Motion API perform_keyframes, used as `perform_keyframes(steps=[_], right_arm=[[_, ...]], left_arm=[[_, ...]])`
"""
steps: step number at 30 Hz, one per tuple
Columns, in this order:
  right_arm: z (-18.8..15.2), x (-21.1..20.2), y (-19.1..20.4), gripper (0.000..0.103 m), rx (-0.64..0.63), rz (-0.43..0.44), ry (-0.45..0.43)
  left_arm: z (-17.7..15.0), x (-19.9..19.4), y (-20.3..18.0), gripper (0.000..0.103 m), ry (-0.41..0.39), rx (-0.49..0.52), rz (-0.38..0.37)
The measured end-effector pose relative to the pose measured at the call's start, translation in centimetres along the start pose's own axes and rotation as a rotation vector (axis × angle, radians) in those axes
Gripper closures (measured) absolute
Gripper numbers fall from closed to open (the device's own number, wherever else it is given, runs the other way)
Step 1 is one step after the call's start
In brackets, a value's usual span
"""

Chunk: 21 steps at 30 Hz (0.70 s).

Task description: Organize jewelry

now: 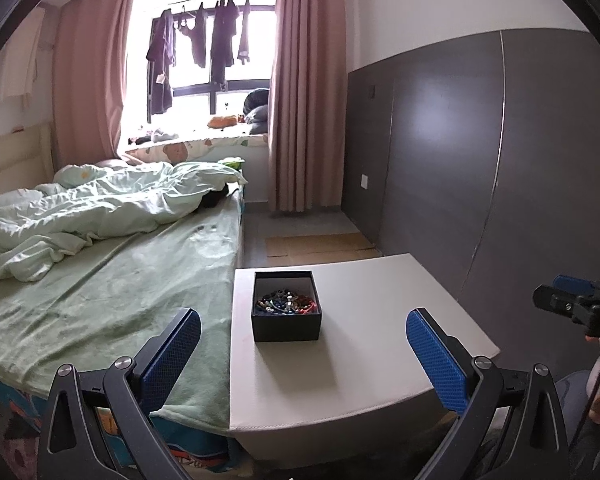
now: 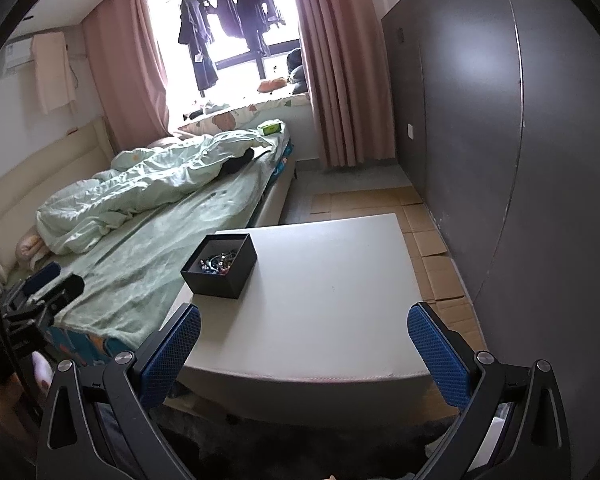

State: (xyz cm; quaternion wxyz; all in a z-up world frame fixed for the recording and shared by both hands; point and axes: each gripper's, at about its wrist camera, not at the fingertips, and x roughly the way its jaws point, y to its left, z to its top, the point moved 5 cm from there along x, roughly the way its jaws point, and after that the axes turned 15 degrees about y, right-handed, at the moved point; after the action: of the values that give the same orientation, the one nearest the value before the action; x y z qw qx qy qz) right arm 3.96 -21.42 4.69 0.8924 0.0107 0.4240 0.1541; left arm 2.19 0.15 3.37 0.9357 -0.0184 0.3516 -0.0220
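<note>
A small black open box (image 1: 286,307) stands on the white table (image 1: 380,320) near its left edge. It holds a tangle of coloured bead jewelry (image 1: 286,301). In the right wrist view the box (image 2: 220,266) sits at the table's (image 2: 332,300) far left corner with the beads (image 2: 216,263) inside. My left gripper (image 1: 303,354) is open and empty, held above the table's near edge in front of the box. My right gripper (image 2: 304,350) is open and empty, over the table's near edge, to the right of the box.
A bed with a green sheet (image 1: 112,288) and rumpled quilt (image 1: 100,204) adjoins the table's left side. A dark grey wardrobe (image 1: 500,160) stands to the right. Flattened cardboard (image 2: 432,240) lies on the floor beyond the table. Pink curtains (image 1: 304,100) frame the window.
</note>
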Motion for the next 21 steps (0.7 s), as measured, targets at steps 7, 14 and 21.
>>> perform_keyframes(steps=[7,14,21], right_arm=[[0.06,0.16,0.16,0.0,-0.011,-0.008,0.008],[0.17,0.3,0.23,0.0,-0.015,-0.019,0.019],[0.3,0.55,0.41,0.0,-0.015,-0.024,0.028]], left_arm=[[0.12,0.12,0.3,0.0,0.005,-0.014,-0.007],[0.24,0.09,0.08,0.0,0.006,-0.005,-0.027],[0.15,-0.07,0.05,0.0,0.005,-0.004,-0.024]])
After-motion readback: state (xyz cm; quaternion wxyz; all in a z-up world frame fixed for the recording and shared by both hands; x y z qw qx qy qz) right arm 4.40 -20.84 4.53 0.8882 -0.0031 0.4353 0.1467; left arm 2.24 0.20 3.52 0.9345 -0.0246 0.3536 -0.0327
